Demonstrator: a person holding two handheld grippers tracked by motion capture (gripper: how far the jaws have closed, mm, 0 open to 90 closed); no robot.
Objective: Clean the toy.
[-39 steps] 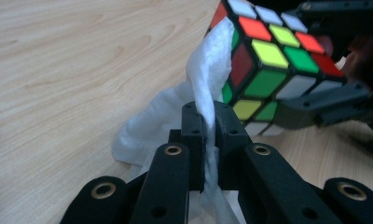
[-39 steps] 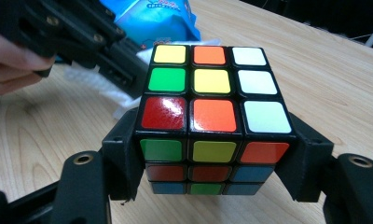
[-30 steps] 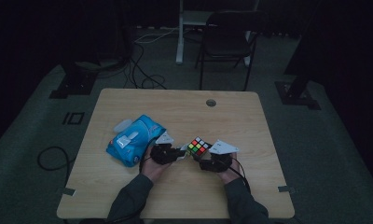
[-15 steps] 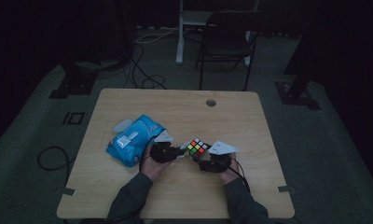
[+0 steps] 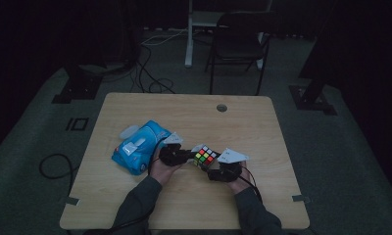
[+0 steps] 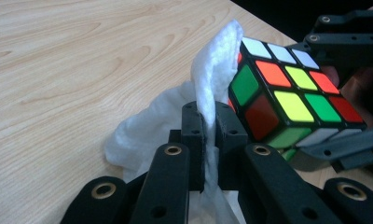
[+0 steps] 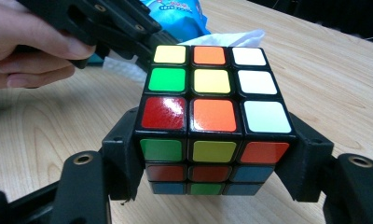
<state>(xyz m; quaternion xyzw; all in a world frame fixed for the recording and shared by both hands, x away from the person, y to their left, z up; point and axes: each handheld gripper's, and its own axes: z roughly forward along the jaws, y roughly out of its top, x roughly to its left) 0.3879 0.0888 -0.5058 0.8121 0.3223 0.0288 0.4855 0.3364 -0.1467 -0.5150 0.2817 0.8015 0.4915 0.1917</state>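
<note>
A scrambled Rubik's cube (image 7: 208, 121) sits clamped between the jaws of my right gripper (image 7: 212, 158), just above the table; in the high view the cube (image 5: 206, 157) is near the table's front middle. My left gripper (image 6: 210, 135) is shut on a white tissue (image 6: 217, 79), whose upper edge presses against the cube (image 6: 292, 102) on its left face. In the high view the left gripper (image 5: 186, 155) meets the cube from the left, the right gripper (image 5: 214, 169) from the right. A hand holds each gripper.
A blue tissue pack (image 5: 137, 147) lies left of the left hand on the wooden table (image 5: 184, 112). A round cable hole (image 5: 222, 107) is at the table's back. A chair (image 5: 238, 44) and floor cables stand beyond the far edge.
</note>
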